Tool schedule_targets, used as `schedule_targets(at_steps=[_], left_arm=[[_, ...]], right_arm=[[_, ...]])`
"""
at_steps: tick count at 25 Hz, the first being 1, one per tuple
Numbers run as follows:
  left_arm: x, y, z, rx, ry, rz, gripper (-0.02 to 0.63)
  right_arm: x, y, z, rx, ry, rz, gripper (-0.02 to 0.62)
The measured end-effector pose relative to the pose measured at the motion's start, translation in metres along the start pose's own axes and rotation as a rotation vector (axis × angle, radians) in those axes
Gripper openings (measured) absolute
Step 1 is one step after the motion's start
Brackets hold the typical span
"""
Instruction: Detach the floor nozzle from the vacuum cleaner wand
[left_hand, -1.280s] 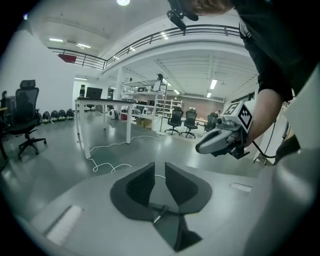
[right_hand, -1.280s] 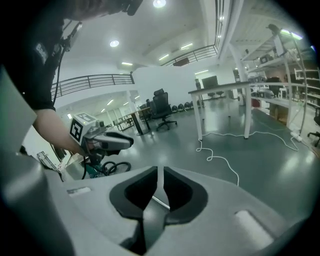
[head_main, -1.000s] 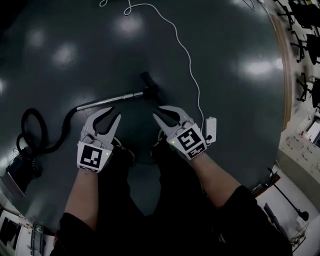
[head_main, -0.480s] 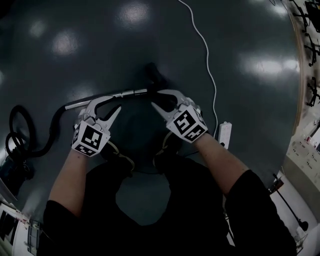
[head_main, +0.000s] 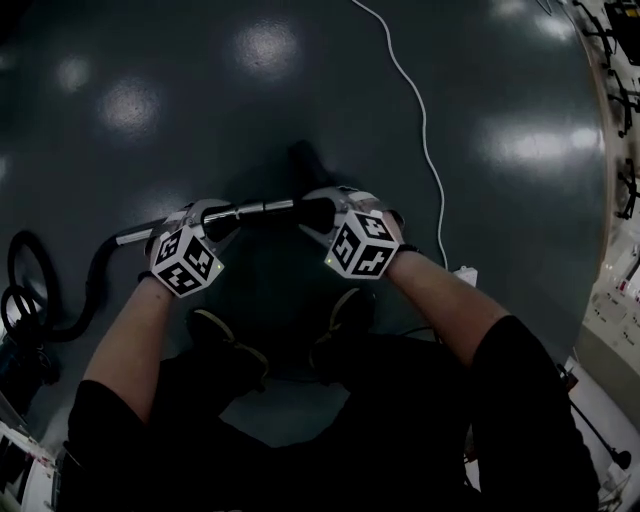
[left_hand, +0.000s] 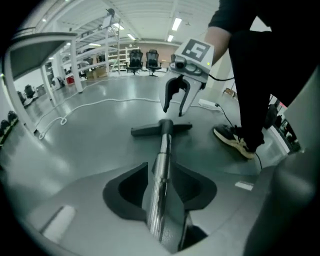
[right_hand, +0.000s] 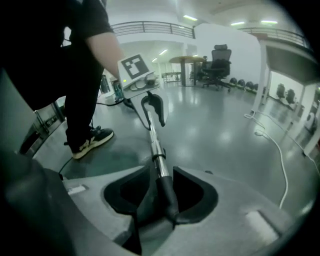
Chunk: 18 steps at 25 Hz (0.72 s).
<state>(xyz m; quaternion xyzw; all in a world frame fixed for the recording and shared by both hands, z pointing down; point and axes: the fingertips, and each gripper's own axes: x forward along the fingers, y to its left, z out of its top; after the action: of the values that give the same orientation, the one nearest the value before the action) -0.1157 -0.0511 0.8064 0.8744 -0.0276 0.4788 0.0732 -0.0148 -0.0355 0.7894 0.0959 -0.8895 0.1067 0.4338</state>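
Observation:
The chrome wand (head_main: 250, 210) lies low across the dark floor, its black floor nozzle (head_main: 305, 160) at the far end. My left gripper (head_main: 213, 220) straddles the chrome tube (left_hand: 161, 170). Its jaws are opening, with gaps on both sides of the tube. My right gripper (head_main: 318, 213) straddles the black neck (right_hand: 167, 192) where the wand meets the nozzle. Its jaws are opening too, and the pads stand off the neck. In the left gripper view the nozzle (left_hand: 161, 129) lies crosswise beyond, with the right gripper (left_hand: 176, 102) over it. In the right gripper view the left gripper (right_hand: 152, 112) sits farther along the wand.
A black hose (head_main: 60, 300) curls from the wand's left end. A white cable (head_main: 415, 110) runs to a power strip (head_main: 462, 275) at the right. The person's shoes (head_main: 225, 345) stand close behind the wand. Office chairs (right_hand: 220, 60) and shelving (left_hand: 75, 55) stand far off.
Both grippers have dropped from waist height down to the wand and tipped downward. Their jaws have spread, and each now has the wand between them.

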Motion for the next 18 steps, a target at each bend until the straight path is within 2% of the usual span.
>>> schedule_targets(at_steps=[4,9,13,18], left_arm=[[0.028,0.0,-0.033,0.088,0.115,-0.061,0.172],[0.057,-0.011,-0.047,0.231,0.204,-0.139,0.186],[0.075,-0.012,-0.046,0.289,0.231,-0.139,0.206],[0.084,-0.01,-0.058,0.311,0.273,-0.119,0.235]], right_arm=[[0.026,0.008,-0.022,-0.147,0.083,0.038,0.148],[0.045,-0.001,-0.041,-0.264,0.166,0.018,0.161],[0.059,-0.002,-0.053,-0.326,0.227,0.039,0.177],[0.076,0.0,-0.068,-0.414,0.32,0.057,0.187]])
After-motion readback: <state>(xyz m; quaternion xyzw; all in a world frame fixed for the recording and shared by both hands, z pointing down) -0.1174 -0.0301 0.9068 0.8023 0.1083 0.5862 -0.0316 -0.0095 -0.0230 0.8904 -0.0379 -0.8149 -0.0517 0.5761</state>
